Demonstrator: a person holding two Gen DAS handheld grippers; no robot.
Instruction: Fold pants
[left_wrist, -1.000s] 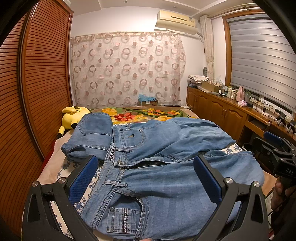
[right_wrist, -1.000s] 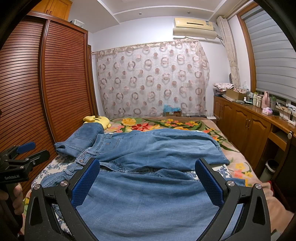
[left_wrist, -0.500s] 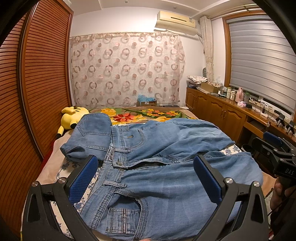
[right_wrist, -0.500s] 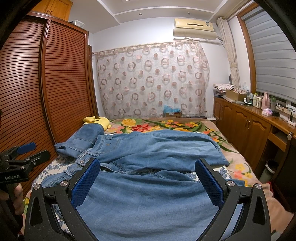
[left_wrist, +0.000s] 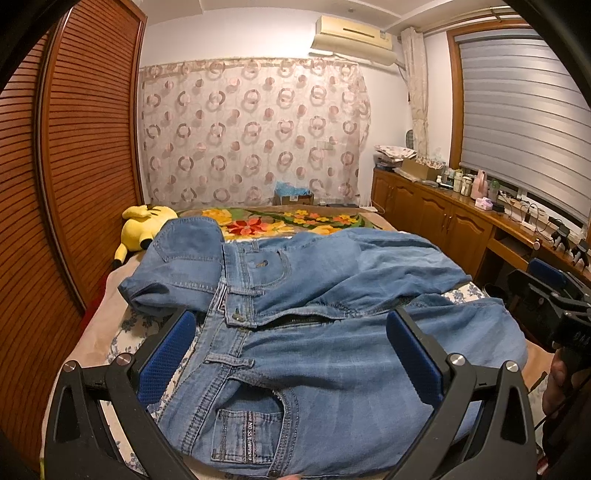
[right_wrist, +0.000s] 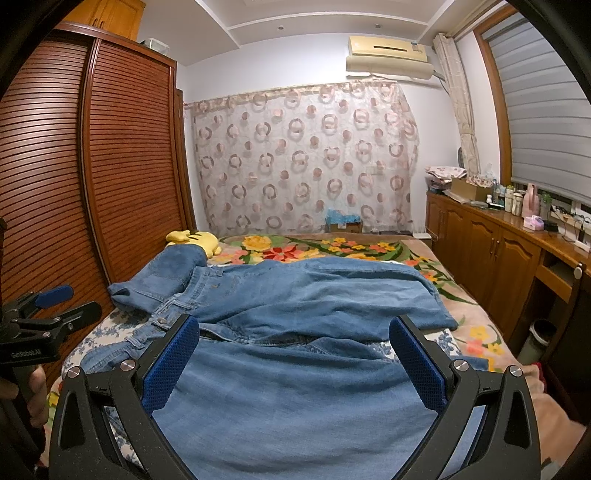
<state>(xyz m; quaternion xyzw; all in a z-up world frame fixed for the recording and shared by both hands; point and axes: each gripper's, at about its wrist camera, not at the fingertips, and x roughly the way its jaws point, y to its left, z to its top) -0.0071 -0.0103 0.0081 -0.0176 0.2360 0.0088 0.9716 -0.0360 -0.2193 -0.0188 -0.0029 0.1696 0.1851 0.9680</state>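
Observation:
Light blue jeans (left_wrist: 314, 354) lie spread across the bed, front side up, with the waistband on the left and both legs running to the right. A back corner of the waist is flipped over at the far left (left_wrist: 184, 258). In the right wrist view the same jeans (right_wrist: 295, 387) fill the near bed. My left gripper (left_wrist: 288, 354) hangs open above the waist and pocket area, holding nothing. My right gripper (right_wrist: 295, 358) is open over the near leg, also holding nothing. Each gripper shows at the edge of the other's view.
A yellow plush toy (left_wrist: 146, 229) lies at the bed's far left by the slatted wardrobe (left_wrist: 74, 184). A floral blanket (left_wrist: 277, 223) covers the far bed. Wooden cabinets (right_wrist: 491, 251) with bottles run along the right wall. A hand (right_wrist: 33, 391) holds the left gripper's handle.

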